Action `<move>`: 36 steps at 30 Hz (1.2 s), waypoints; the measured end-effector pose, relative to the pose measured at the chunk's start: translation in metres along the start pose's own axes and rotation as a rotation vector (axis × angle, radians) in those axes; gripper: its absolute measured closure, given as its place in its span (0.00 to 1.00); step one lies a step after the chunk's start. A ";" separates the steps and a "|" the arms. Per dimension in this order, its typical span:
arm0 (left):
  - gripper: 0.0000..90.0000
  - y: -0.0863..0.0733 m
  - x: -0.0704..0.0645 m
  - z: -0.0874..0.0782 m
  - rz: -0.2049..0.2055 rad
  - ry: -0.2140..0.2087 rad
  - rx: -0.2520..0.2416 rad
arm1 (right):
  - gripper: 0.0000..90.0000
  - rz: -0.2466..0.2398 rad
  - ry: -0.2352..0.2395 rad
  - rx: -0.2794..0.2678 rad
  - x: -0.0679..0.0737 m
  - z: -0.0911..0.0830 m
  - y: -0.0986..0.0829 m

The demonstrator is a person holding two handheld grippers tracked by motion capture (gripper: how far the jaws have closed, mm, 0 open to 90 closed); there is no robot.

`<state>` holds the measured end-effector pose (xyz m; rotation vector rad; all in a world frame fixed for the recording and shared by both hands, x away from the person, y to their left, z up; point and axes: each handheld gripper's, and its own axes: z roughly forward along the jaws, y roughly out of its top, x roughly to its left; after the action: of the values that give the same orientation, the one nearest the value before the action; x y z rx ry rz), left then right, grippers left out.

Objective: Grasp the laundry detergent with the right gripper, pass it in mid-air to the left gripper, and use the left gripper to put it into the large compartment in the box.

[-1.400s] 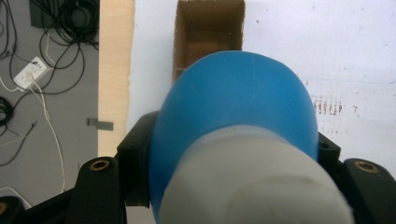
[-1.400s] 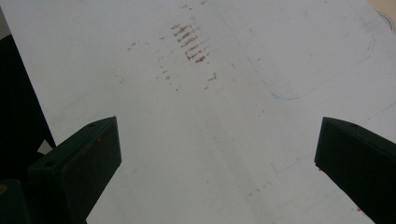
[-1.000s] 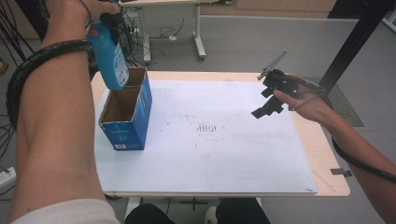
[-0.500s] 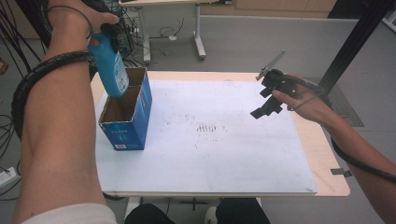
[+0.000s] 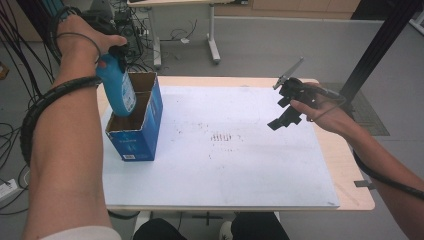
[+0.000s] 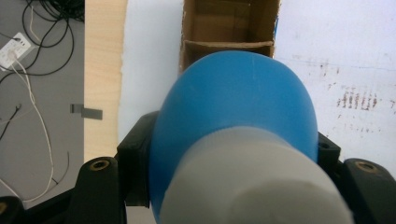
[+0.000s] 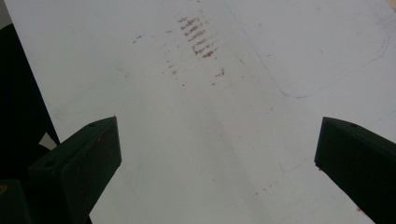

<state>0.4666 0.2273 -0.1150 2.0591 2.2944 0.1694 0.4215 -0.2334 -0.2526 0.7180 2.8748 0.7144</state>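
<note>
A blue bottle (image 5: 118, 91) with a pale grey cap hangs tilted, base down, over an open blue cardboard box (image 5: 134, 141) at the table's left. My left gripper (image 5: 116, 59) is shut on the bottle's upper part, mostly hidden under the hand. In the left gripper view the bottle (image 6: 233, 102) covers the box's nearer compartment; the divider and the far compartment (image 6: 229, 23) show beyond it. My right gripper (image 5: 279, 114) hovers above the white sheet's right part, open. Between its jaws, the right gripper (image 7: 215, 154) has nothing but sheet below.
A white sheet (image 5: 225, 170) covers most of the wooden table (image 5: 352, 192). Rust-coloured marks (image 5: 225, 137) dot its middle, and the marks (image 7: 198, 35) lie ahead of the right gripper. Cables and desk legs (image 5: 212, 45) stand on the floor behind.
The left gripper has carried the bottle downward, so its base now reaches the box's opening. The right gripper has stayed where it was.
</note>
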 end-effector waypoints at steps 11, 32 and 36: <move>0.41 -0.003 -0.004 0.028 -0.005 -0.011 0.019 | 0.00 -0.002 0.006 -0.001 0.004 0.003 0.000; 0.41 -0.005 -0.001 0.087 -0.018 -0.014 0.015 | 0.00 -0.014 0.001 0.006 0.005 0.009 0.006; 0.41 -0.007 -0.001 0.101 -0.014 -0.011 0.022 | 0.00 -0.009 0.000 0.006 0.004 0.009 0.006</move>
<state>0.4711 0.2300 -0.2158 2.0478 2.3143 0.1332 0.4224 -0.2229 -0.2580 0.7053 2.8800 0.7045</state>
